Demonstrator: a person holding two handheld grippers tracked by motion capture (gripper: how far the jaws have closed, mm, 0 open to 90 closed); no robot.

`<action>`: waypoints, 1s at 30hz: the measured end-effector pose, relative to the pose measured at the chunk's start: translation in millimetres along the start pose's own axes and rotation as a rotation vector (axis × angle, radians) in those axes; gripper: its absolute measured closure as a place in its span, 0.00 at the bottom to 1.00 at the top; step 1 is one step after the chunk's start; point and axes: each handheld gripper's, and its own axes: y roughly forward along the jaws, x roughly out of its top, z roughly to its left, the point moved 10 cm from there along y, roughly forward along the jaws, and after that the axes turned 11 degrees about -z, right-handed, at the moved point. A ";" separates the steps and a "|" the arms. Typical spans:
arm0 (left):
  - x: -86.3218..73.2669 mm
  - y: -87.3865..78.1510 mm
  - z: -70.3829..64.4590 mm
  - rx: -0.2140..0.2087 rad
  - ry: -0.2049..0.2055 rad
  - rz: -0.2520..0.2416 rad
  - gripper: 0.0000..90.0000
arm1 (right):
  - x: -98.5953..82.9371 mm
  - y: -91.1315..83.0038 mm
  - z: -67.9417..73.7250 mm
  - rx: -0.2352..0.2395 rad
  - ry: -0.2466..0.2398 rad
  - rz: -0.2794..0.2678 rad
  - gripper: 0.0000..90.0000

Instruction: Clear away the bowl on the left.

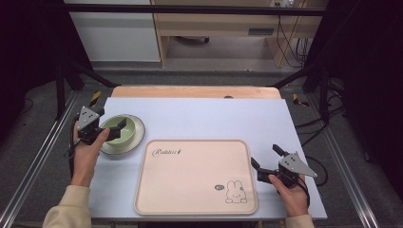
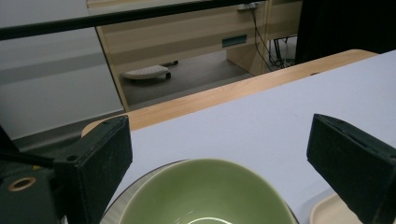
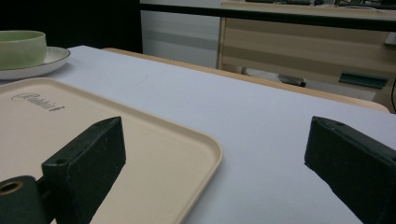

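Left gripper (image 1: 113, 129) fingers spread wide around green bowl (image 1: 116, 128) on plate (image 1: 138, 135), ready to grip; right gripper (image 1: 266, 159) open, idle beside tray (image 1: 195, 199).

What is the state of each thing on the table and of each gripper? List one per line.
Green bowl: upright, empty, standing on the plate.
Plate: flat on the table, left of the tray.
Tray: flat, nothing on it.
Left gripper: jaws open, at the bowl, one over its inside; no grip yet.
Right gripper: jaws open, holding nothing, beside the tray's right edge.
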 end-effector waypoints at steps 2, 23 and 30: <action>-1.6 -1.5 5.3 0.015 -0.012 0.007 0.07 | 1.2 0.4 1.9 0.002 -0.001 -0.001 0.06; -60.9 -9.6 47.6 0.186 -0.134 0.266 0.34 | -0.5 0.6 3.1 0.003 -0.007 0.015 0.06; -73.4 -15.2 51.8 0.205 -0.179 0.326 0.48 | 0.0 0.4 3.8 0.006 0.000 0.015 0.06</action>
